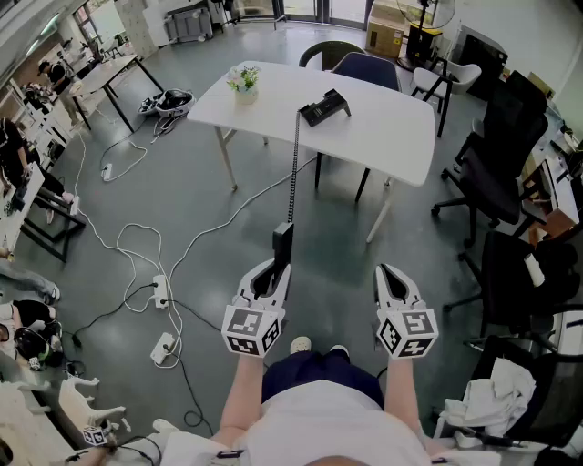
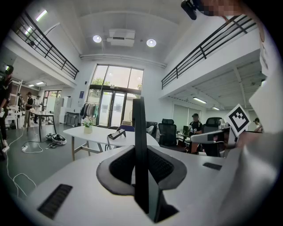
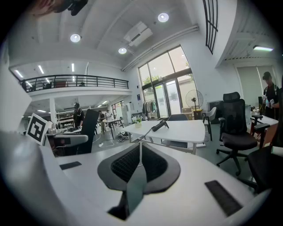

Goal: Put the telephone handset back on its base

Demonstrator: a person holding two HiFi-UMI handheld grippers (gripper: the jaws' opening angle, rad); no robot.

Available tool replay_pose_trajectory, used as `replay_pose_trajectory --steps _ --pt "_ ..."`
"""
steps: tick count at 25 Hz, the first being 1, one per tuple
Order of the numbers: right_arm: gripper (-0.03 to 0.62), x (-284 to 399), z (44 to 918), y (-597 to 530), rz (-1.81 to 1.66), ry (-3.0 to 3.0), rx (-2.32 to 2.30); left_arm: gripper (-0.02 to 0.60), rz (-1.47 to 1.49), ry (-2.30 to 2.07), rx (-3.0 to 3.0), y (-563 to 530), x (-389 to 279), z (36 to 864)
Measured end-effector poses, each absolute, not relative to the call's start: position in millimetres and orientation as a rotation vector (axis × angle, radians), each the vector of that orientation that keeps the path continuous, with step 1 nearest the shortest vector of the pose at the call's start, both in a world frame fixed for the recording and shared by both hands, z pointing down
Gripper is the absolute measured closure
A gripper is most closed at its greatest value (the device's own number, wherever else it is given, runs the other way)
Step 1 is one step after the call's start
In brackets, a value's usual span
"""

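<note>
Pinched by the left gripper [image 1: 280, 267], the handset [image 1: 283, 238] is pointed toward its base [image 1: 323, 107] at twelve o'clock; the right gripper [image 1: 386, 270] is pressed together, empty.

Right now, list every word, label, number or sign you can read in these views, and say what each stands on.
No text can be read anywhere.
Cubes on the left claw and right claw: black-and-white square patterns, no letters.
Telephone handset and telephone base: no label legible.
Cardboard box: any print too small to read.
</note>
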State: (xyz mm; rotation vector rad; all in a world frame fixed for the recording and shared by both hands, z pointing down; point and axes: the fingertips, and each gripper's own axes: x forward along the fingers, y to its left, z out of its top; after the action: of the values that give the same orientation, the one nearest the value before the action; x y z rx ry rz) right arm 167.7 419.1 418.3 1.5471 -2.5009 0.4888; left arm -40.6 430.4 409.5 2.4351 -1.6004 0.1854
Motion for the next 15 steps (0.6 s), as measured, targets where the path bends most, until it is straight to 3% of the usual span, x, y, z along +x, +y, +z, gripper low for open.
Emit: replay_pose_trajectory --steps 15 --pt "0.551 151.2 432.5 448.8 0.502 -2.431 1.575 0.495 0.102 -1.555 2.482 446.1 -51.6 412.6"
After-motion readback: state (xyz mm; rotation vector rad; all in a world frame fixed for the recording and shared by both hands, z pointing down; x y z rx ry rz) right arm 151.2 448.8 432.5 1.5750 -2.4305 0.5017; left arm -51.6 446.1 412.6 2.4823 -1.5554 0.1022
